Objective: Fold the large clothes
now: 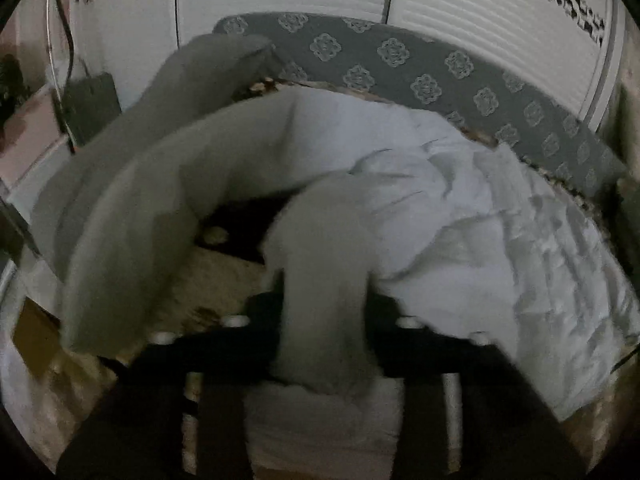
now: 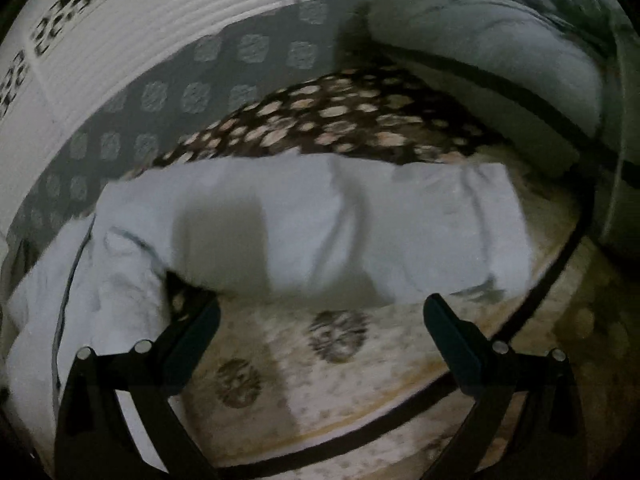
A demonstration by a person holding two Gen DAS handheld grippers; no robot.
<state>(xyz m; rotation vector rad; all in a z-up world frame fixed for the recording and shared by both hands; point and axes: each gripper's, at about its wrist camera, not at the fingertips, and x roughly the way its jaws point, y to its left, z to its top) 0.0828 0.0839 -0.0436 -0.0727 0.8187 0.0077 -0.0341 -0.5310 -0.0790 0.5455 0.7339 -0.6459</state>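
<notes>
Left gripper [image 1: 324, 320] is clamping the white garment [image 1: 460, 216], folding toward twelve o'clock; right gripper [image 2: 320, 320], fingers apart, is probably smoothing next.

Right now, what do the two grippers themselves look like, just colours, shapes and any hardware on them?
Both are matte black. The right gripper has two flat, paddle-like fingers on angular linkage arms, with round silver pivot bolts at the joints. The left gripper shows the same black frame, dotted with pale round bolt heads and two light metal rods running back toward the camera. No markings, cables or sleeves are visible.
</notes>
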